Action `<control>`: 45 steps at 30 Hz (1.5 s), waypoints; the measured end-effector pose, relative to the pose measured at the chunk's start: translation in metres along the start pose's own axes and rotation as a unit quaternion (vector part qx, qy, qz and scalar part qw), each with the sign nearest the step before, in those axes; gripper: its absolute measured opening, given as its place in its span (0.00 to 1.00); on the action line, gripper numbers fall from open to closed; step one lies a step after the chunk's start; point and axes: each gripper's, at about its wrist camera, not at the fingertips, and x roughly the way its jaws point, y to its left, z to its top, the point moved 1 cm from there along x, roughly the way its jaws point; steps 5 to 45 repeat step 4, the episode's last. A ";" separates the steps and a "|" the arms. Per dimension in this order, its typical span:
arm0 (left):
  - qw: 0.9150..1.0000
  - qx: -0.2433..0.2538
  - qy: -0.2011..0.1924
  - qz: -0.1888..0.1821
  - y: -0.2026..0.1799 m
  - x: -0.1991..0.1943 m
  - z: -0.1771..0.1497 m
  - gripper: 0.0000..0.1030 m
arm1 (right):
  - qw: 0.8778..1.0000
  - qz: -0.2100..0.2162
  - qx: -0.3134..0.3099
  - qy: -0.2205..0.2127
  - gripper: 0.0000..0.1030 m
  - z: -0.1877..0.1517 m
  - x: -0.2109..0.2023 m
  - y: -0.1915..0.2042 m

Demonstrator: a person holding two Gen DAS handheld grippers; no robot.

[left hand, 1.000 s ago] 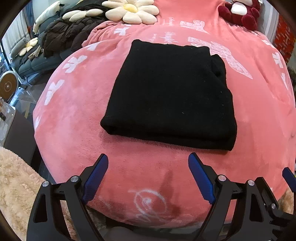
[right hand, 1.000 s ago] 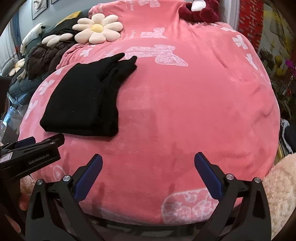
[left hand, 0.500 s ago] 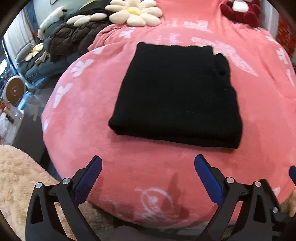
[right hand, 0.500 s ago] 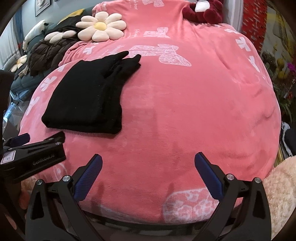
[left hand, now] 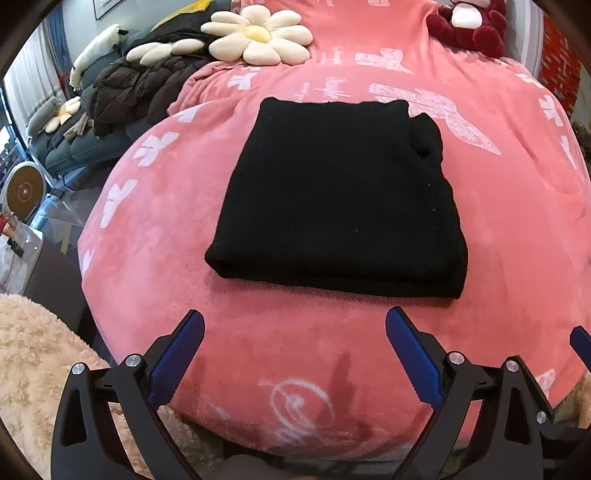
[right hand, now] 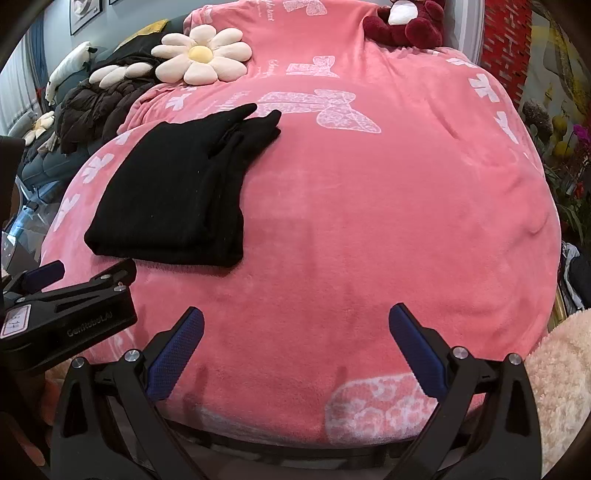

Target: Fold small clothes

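Observation:
A black knitted garment (left hand: 340,199) lies folded into a neat rectangle on a pink blanket (left hand: 517,221) with white bow prints. In the right wrist view the same black garment (right hand: 177,188) sits at the left on the pink blanket (right hand: 388,221). My left gripper (left hand: 295,328) hovers just short of the garment's near edge, open wide with nothing between its blue pads. My right gripper (right hand: 295,325) stands open over bare blanket to the right of the garment, holding nothing. The left gripper's black body (right hand: 66,321) shows at the left edge of the right wrist view.
A daisy-shaped cushion (left hand: 258,37) and a dark red plush toy (left hand: 469,22) lie at the far end. A dark brown padded jacket (left hand: 140,88) is heaped at the left. Beige fluffy fabric (left hand: 33,369) lies near left, and more beige fluffy fabric (right hand: 561,387) near right.
The left gripper's jaws spread a little wider and its view drew back slightly from the folded garment. The right gripper stayed put.

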 end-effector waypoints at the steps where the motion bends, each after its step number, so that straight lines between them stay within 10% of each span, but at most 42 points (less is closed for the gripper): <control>1: 1.000 0.000 0.000 0.000 0.000 0.000 0.000 0.93 | 1.000 0.000 0.000 0.000 0.95 0.000 0.000 0.000; 45: 1.000 0.005 0.006 -0.001 -0.001 0.000 0.000 0.93 | 1.000 -0.001 -0.001 0.000 0.95 0.000 -0.001 0.001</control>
